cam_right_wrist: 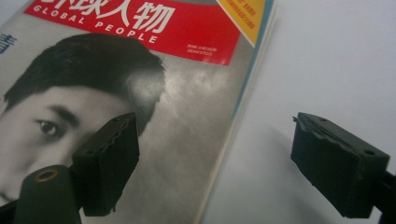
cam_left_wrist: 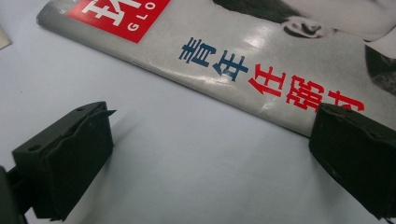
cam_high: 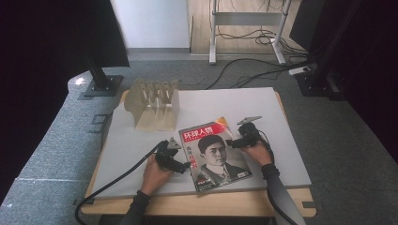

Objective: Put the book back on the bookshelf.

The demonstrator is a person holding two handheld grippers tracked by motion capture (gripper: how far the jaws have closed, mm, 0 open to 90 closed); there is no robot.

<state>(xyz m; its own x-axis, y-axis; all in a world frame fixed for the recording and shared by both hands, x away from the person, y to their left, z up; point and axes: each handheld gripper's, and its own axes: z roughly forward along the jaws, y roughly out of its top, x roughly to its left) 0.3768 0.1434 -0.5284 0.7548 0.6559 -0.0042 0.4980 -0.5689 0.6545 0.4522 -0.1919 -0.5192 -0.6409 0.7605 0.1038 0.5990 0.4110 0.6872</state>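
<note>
A magazine (cam_high: 213, 157) with a red title banner and a portrait cover lies flat on the pale board (cam_high: 263, 108), near its front edge. My left gripper (cam_high: 186, 167) rests low beside the magazine's left edge. In the left gripper view its jaws stand wide apart (cam_left_wrist: 212, 123) over bare board, with the magazine's spine edge (cam_left_wrist: 261, 60) just ahead. My right gripper (cam_high: 233, 142) sits at the magazine's upper right edge. In the right gripper view it is open (cam_right_wrist: 214, 122): one jaw hangs over the cover (cam_right_wrist: 140, 93), the other over the board, with nothing pinched.
A pale wooden slotted rack (cam_high: 155, 105) stands at the back left of the board. The board's front edge runs just below the magazine. Cables trail from both grippers off the front. Dark stands and floor cables lie beyond the table.
</note>
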